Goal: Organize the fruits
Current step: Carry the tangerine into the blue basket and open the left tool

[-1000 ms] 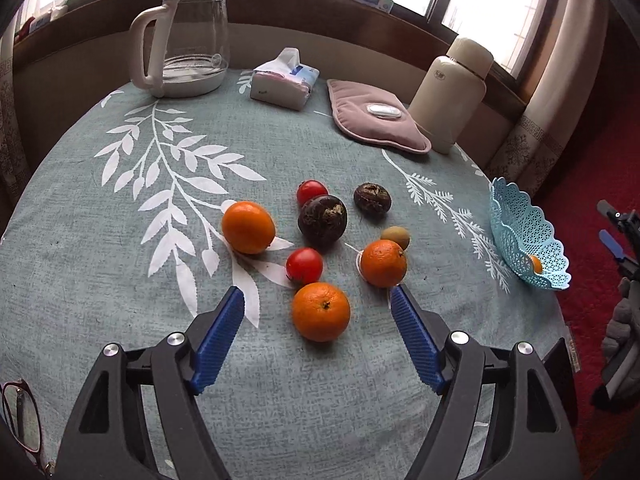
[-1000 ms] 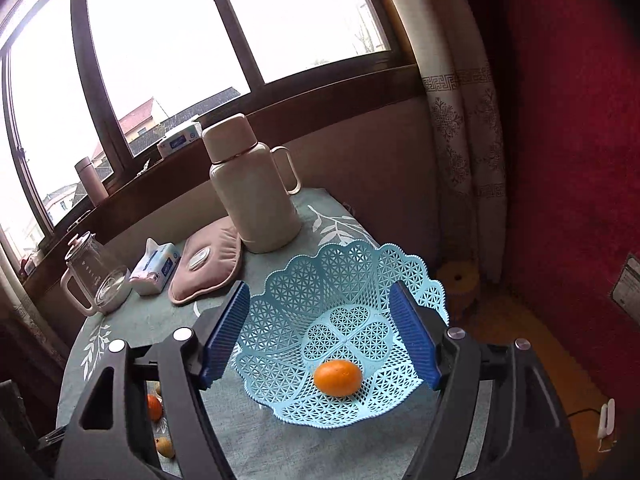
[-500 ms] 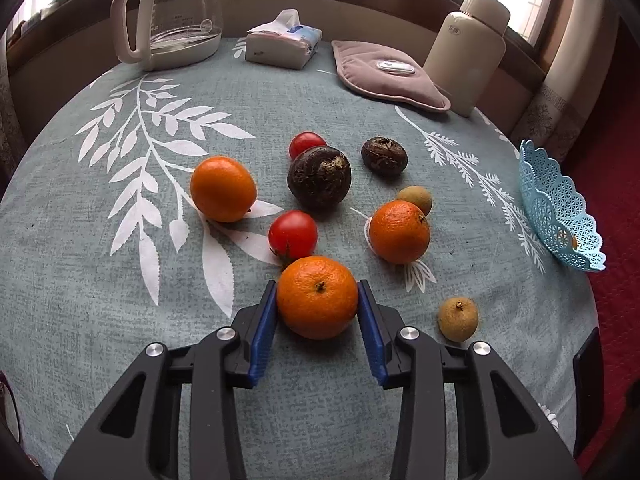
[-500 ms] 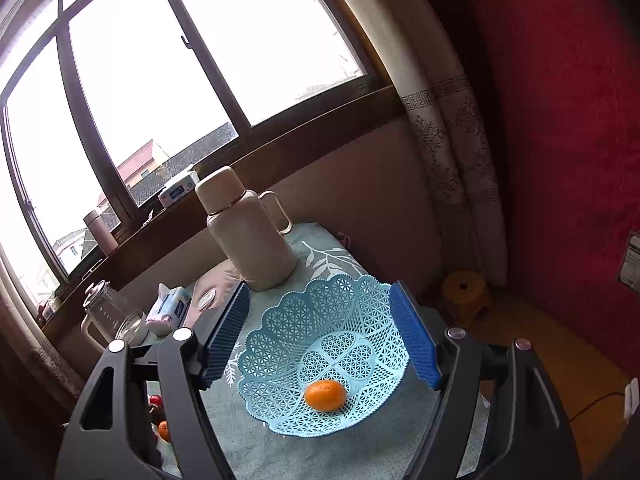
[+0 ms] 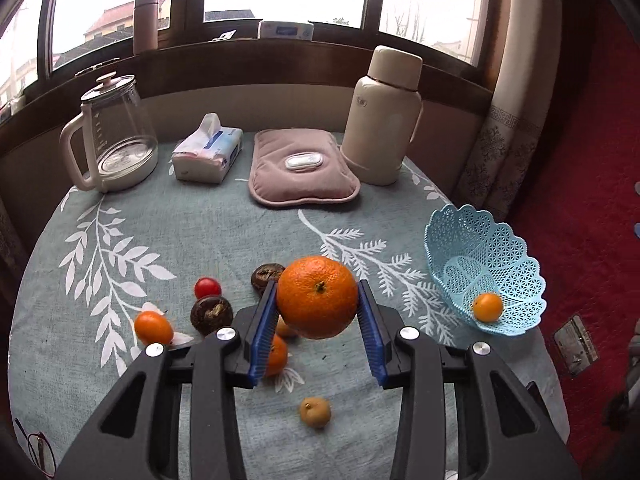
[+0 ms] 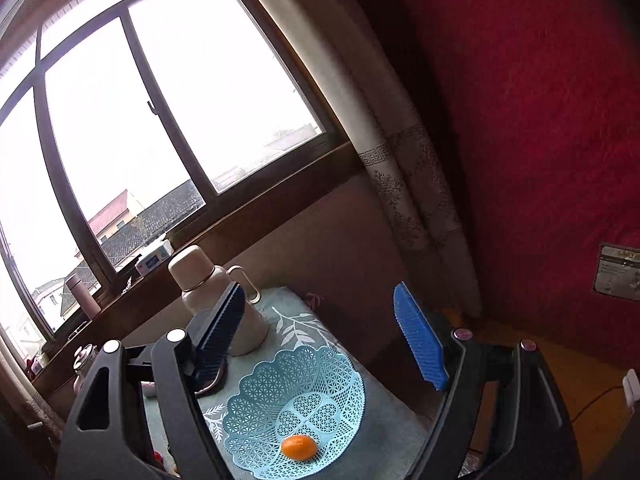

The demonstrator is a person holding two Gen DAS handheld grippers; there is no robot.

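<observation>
We have the orange (image 5: 317,297) clamped between the blue pads (image 5: 262,336) of the left gripper (image 5: 318,334), clear of the tablecloth (image 5: 200,220) and above the other fruit. Under it and to the left lie a second orange (image 5: 153,327), a tomato (image 5: 207,287), two dark round fruits (image 5: 211,313) and a small brown one (image 5: 315,411) near the front edge — a third orange (image 5: 276,356) shows partly behind the left pad. The basket (image 5: 486,256) sits at the table's right edge, well apart from our orange, with one small orange fruit (image 5: 487,307) in it.

Our right gripper (image 6: 320,340) hangs above the basket (image 6: 256,412) with nothing between its pads (image 6: 418,340) — its jaws stand wide and have just been opening further.
</observation>
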